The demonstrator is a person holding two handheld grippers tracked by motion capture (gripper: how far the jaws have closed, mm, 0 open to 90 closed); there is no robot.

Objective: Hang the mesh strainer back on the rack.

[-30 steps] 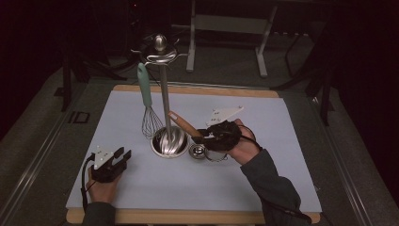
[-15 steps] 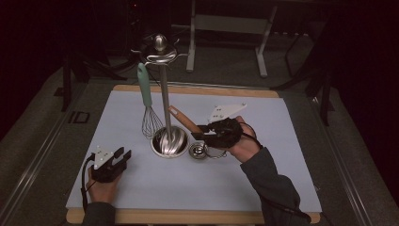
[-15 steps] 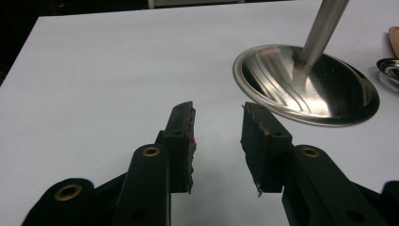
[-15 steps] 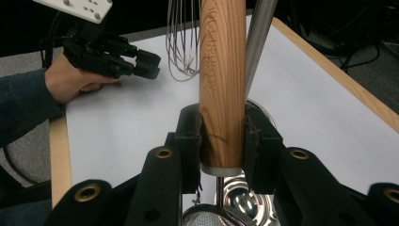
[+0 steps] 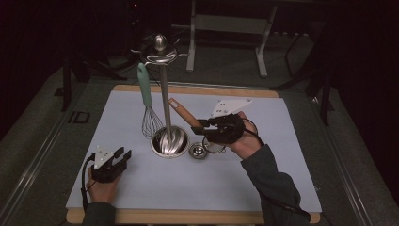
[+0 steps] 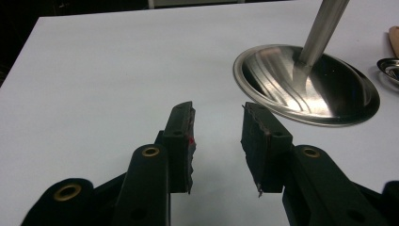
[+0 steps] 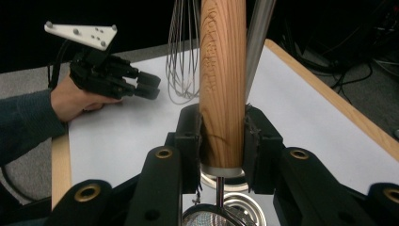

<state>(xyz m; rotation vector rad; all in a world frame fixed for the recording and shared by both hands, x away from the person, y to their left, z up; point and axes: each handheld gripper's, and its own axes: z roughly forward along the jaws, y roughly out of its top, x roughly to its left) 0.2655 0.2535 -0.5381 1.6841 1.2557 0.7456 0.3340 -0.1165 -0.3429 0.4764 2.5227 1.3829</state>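
My right gripper (image 5: 203, 126) is shut on the wooden handle (image 5: 182, 112) of a small strainer, just right of the steel utensil stand (image 5: 169, 141). The right gripper view has both pads clamped on that handle (image 7: 222, 70), and the strainer's mesh head (image 7: 207, 220) hangs below the jaws. A whisk (image 5: 150, 122) with a mint-green handle hangs from the stand's top. My left gripper (image 5: 120, 157) rests open at the front left of the white mat. Nothing lies between its jaws (image 6: 217, 127), which point toward the stand's base (image 6: 324, 94).
A small round metal cup (image 5: 197, 150) sits on the mat beside the stand's base, under the strainer. The stand's pole (image 5: 164, 99) rises close beside the wooden handle. The white mat (image 5: 282, 155) covers a wooden table, and dark frames stand behind it.
My right gripper has edged slightly up and away with the wooden handle. The left gripper has stayed where it was.
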